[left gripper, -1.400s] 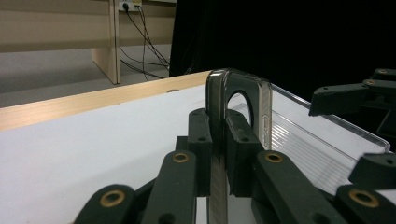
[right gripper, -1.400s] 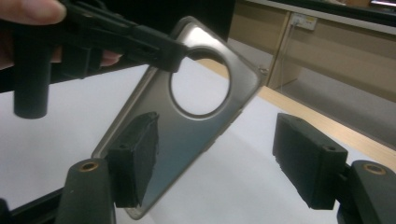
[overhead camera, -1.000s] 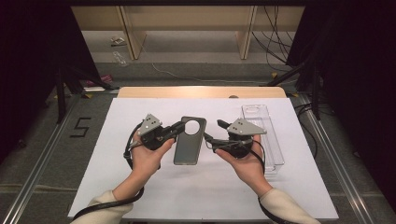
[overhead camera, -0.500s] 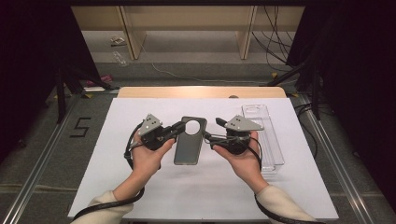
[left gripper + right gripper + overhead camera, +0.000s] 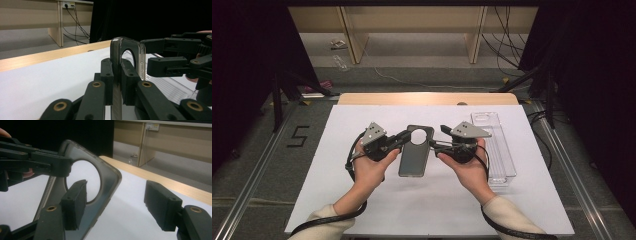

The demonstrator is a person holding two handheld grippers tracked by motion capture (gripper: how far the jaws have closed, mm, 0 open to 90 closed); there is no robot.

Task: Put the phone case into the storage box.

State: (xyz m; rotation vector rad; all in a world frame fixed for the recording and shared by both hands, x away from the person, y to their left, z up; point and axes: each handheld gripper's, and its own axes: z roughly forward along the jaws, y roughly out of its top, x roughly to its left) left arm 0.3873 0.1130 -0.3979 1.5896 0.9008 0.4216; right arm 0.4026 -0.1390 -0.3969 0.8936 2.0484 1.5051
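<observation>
A dark translucent phone case (image 5: 413,159) with a round cut-out is held above the white table (image 5: 362,200). My left gripper (image 5: 404,136) is shut on its left edge near the top; in the left gripper view the jaws (image 5: 117,75) clamp the case (image 5: 125,46) edge-on. My right gripper (image 5: 435,145) sits at the case's right edge, open. Its jaws have just been closing a little. In the right gripper view the case's corner (image 5: 108,178) lies between the pads (image 5: 75,200), with the right pad well clear of it. The left gripper (image 5: 47,165) shows at left.
A clear plastic tray (image 5: 499,150) lies on the table just right of my right hand. A wooden strip (image 5: 427,98) edges the table's far side. Shelving legs and cables stand on the floor beyond.
My right gripper has edged left toward the case. The left gripper and the case have stayed in place.
</observation>
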